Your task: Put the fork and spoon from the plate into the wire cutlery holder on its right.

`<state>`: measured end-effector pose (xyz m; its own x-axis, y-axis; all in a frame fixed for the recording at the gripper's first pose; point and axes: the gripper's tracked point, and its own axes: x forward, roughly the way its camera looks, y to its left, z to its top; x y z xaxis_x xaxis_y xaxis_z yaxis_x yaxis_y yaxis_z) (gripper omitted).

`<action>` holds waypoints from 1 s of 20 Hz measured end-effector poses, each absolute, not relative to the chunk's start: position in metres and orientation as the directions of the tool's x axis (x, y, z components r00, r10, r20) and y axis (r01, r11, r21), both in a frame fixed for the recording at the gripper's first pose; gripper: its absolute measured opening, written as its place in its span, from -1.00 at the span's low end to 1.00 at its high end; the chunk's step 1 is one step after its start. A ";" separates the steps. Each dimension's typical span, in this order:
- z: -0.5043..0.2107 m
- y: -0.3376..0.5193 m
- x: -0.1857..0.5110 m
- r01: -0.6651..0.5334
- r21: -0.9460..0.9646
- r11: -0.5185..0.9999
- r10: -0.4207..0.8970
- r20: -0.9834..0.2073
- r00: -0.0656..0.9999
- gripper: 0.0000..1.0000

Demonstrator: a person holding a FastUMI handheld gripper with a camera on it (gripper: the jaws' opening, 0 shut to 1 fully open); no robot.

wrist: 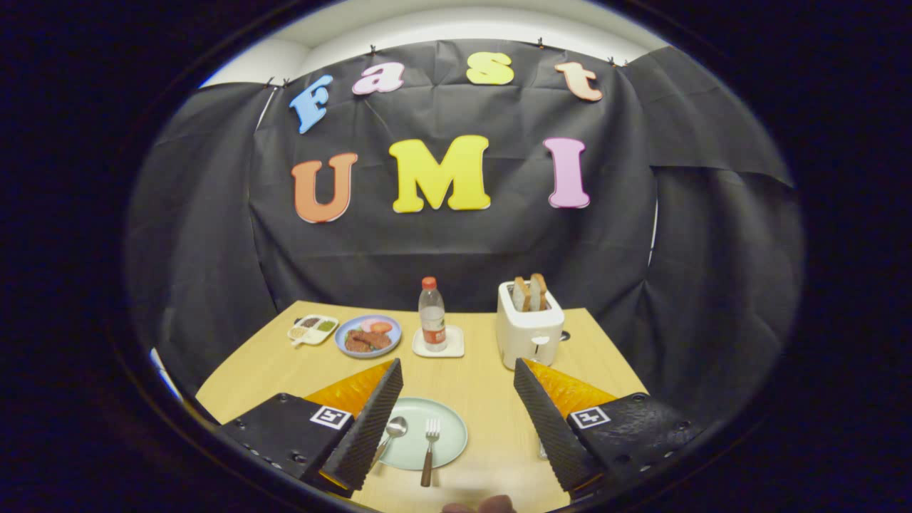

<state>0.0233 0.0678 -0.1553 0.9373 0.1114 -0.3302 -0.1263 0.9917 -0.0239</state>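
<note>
Centrally, hand-held gripper (pixel 458 399) spread wide above the near part of the table (pixel 484 385), fingers (pixel 370 420) well apart and pinching nothing. Between the fingers, an open lane of bare wood running forward to the back row of items. Pale green plate (pixel 445 427) just beside the left finger, partly hidden under its tip. Spoon (pixel 392 429) on the plate's left part: silver bowl facing up and away, handle slanting back toward the left finger and passing behind it. Fork (pixel 429 449) on the plate's middle: silver tines pointing away, brown handle reaching back over the near rim onto the table; long axis nearly straight along the fingers. Spoon and fork close together, not touching. Wire cutlery holder largely hidden behind the right finger; details not discernible. Beyond the fingers, from left: small sectioned tray (pixel 312 329), blue plate of food (pixel 368 335), bottle (pixel 432 313) upright on a white coaster (pixel 438 344), white toaster (pixel 529 324) with two slices standing in it. Table's far edge close to the black cloth wall. At the near edge, fingertips of a person (pixel 479 506).
</note>
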 end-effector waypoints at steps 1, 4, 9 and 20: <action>-0.174 0.071 0.025 -0.129 -0.017 0.991 0.114 -0.365 0.924 0.91; -0.224 0.083 0.033 -0.138 -0.037 0.990 0.108 -0.442 0.891 0.91; -0.299 0.096 0.039 -0.159 -0.074 0.984 0.090 -0.566 0.820 0.91; -0.402 0.117 0.043 -0.227 -0.059 0.972 0.106 -0.752 0.651 0.54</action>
